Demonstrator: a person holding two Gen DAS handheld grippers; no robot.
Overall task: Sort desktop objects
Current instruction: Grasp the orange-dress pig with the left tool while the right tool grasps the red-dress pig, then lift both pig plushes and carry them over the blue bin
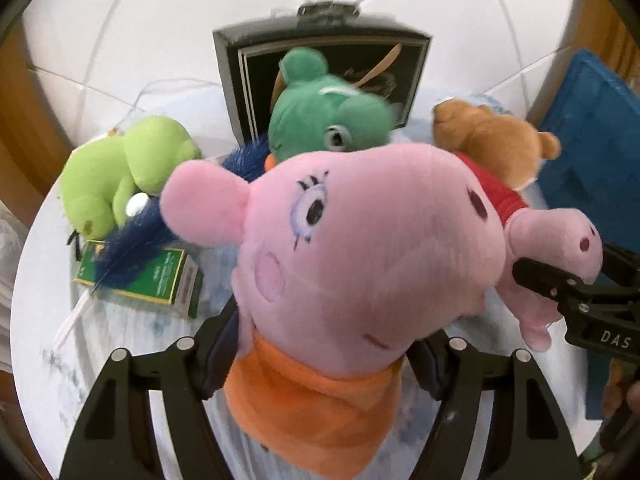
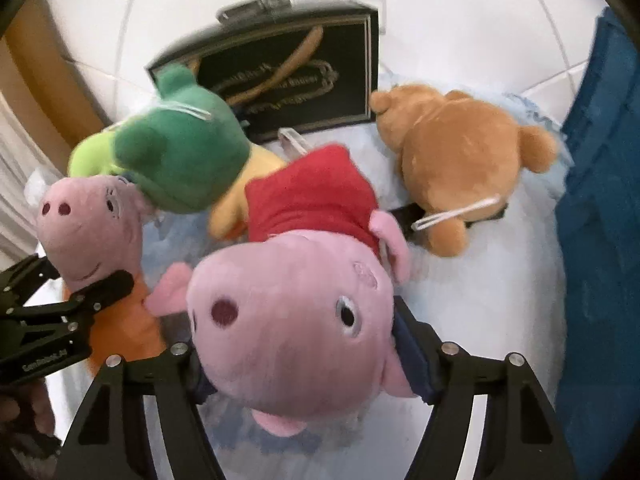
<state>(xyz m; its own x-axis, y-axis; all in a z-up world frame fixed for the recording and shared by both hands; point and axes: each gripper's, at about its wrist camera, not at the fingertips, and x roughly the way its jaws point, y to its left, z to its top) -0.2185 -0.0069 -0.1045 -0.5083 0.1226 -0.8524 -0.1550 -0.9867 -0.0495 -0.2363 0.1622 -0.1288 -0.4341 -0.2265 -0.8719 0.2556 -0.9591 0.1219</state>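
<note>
L hand-held gripper clamped on orange-dress pig, R hand-held gripper on red-dress pig; toys close, could snag & slip

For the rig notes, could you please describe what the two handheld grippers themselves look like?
Both match: the left gripper and right gripper have matte black, angular fingers with triangular cut-outs, silver round fasteners near the tips and dark blue pads inside. Seen from the side, the body carries small white lettering, partly readable. No cables or sleeves are visible.

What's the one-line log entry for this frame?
left tool: shut on orange-dress pig plush | right tool: shut on red-dress pig plush
</note>
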